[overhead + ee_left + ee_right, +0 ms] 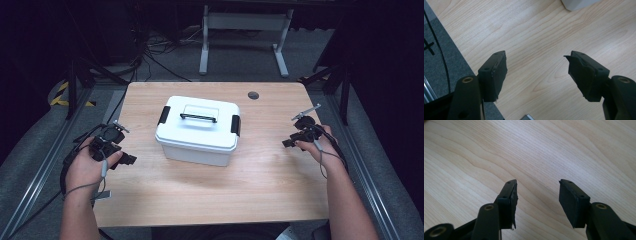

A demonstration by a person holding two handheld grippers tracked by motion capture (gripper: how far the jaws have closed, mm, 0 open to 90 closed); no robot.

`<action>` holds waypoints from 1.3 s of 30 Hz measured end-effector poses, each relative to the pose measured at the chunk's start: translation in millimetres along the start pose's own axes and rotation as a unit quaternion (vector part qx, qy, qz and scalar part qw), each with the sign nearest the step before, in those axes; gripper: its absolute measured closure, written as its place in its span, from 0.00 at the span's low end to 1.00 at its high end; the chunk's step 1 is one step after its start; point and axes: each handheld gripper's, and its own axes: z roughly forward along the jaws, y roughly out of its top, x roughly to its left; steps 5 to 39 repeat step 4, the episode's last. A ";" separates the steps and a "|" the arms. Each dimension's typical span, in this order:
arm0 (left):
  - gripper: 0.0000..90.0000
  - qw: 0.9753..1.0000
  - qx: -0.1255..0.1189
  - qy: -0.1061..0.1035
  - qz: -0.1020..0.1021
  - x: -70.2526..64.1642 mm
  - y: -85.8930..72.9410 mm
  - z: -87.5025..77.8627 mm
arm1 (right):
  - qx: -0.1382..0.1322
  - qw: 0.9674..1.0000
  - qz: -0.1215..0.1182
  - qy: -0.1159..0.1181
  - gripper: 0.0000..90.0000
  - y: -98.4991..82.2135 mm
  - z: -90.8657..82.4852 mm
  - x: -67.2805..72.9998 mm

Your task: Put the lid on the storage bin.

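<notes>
two hand-held grippers wait with jaws spread and empty, the left hand-held gripper (131, 159) at the left of the frame and the right hand-held gripper (286, 143) at the right, either side of the white box (198, 131) at the centre of the desk (210, 192). its long axis runs left to right, tilted slightly, with the black handle (198, 117) along it and a dark latch (163, 115) at each end. a one-sided pull could probably skid it, since both latches look fastened.

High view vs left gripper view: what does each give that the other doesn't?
High view alone: the whole white box, lid on, black handle and side latches, both hands, the right gripper, the floor beyond. Left gripper view alone: the left gripper close up, jaws apart with nothing between them, over the table's edge. Both share the wooden table and the box, of which the left gripper view catches just a corner.
</notes>
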 end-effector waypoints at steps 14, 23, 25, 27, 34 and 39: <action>0.35 1.000 0.004 0.006 0.012 1.2 1.5 0.9 | 0.014 1.000 -0.003 -0.008 0.55 -0.8 3.9 0.3; 0.35 1.000 0.004 0.006 0.012 1.2 1.5 0.9 | 0.014 1.000 -0.003 -0.008 0.55 -0.8 3.9 0.3; 0.35 1.000 0.004 0.006 0.012 1.2 1.5 0.9 | 0.014 1.000 -0.003 -0.008 0.55 -0.8 3.9 0.3; 0.35 1.000 0.004 0.006 0.012 1.2 1.5 0.9 | 0.014 1.000 -0.003 -0.008 0.55 -0.8 3.9 0.3; 0.35 1.000 0.004 0.006 0.012 1.2 1.5 0.9 | 0.014 1.000 -0.003 -0.008 0.55 -0.8 3.9 0.3; 0.35 1.000 0.004 0.006 0.012 1.2 1.5 0.9 | 0.014 1.000 -0.003 -0.008 0.55 -0.8 3.9 0.3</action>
